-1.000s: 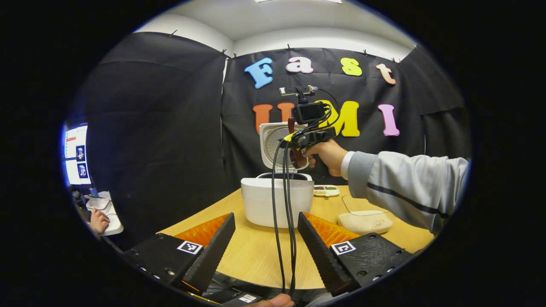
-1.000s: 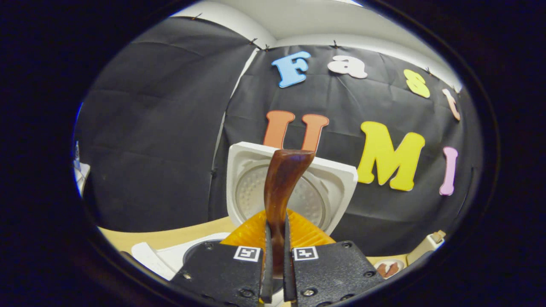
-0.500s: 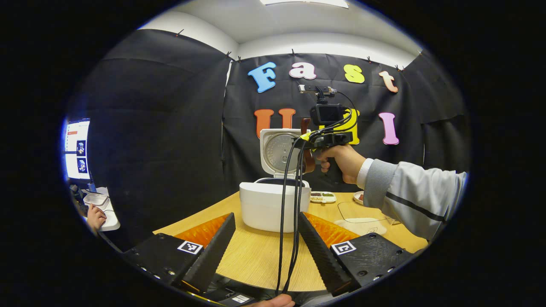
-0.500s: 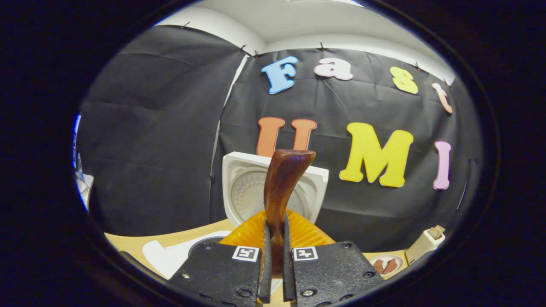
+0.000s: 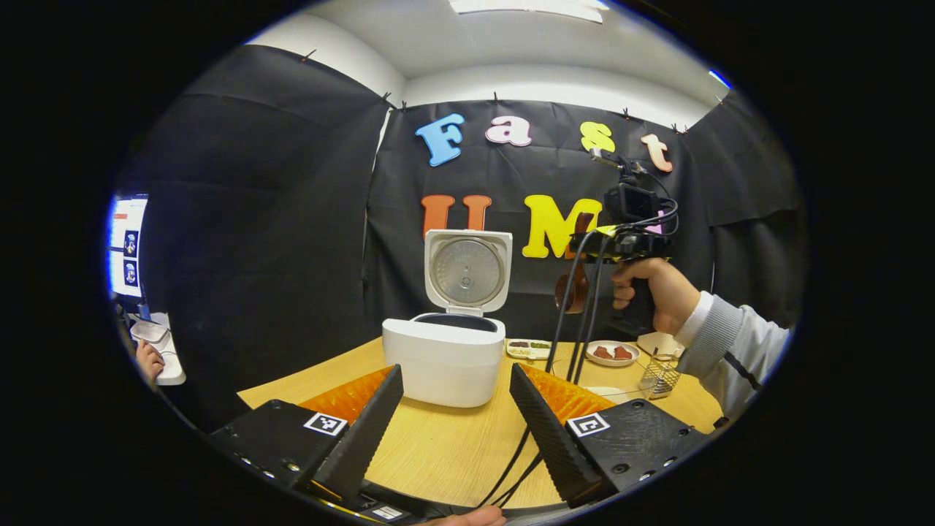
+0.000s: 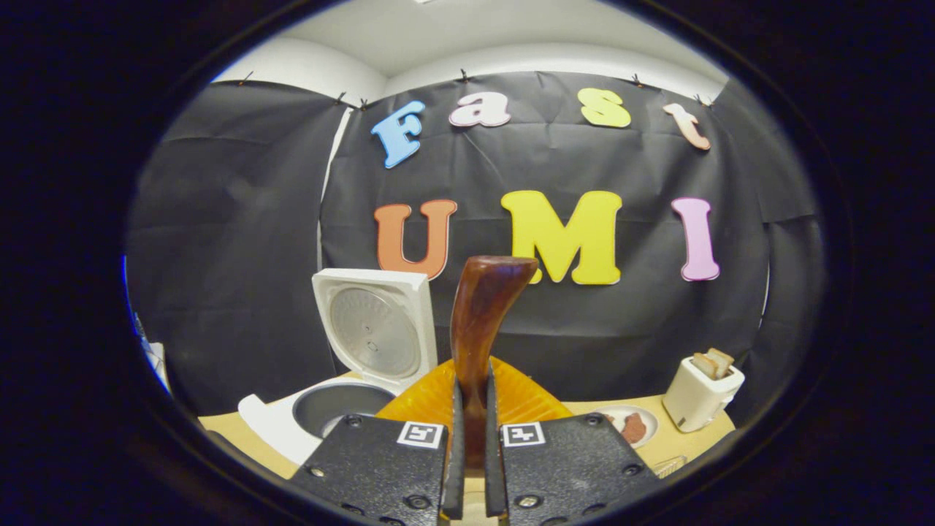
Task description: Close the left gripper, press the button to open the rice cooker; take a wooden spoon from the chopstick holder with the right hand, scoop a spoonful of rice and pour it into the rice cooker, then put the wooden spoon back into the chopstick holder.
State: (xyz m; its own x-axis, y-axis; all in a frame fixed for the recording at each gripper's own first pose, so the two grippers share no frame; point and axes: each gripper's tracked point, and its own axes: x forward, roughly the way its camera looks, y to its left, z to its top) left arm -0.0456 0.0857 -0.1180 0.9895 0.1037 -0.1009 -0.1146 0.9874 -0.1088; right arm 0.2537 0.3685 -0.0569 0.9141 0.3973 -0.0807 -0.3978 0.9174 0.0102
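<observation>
While the rice cooker point(image 5: 444, 358) stands near the middle of the wooden table point(image 5: 438, 446) with its lid point(image 5: 467, 270) tipped up and back, we see its dark inner pot point(image 6: 342, 405) exposed in the right gripper view. Our right gripper point(image 6: 471, 467) has its two fingers pressed together on the handle of the wooden spoon point(image 6: 482, 314), which rises upright between them. In the left gripper view that same gripper point(image 5: 581, 281) hangs in the air to the right of the cooker, held by a hand point(image 5: 650, 288) in a grey sleeve, with the spoon's bowl hanging below it (its cables trail down toward us). Our left gripper point(image 5: 456, 427) sits near the table's front edge with its fingers spread wide, grasping nothing. Farther right stand a wire chopstick holder point(image 5: 659, 376), a small plate point(image 5: 612, 353) and a toaster point(image 6: 703, 393).
</observation>
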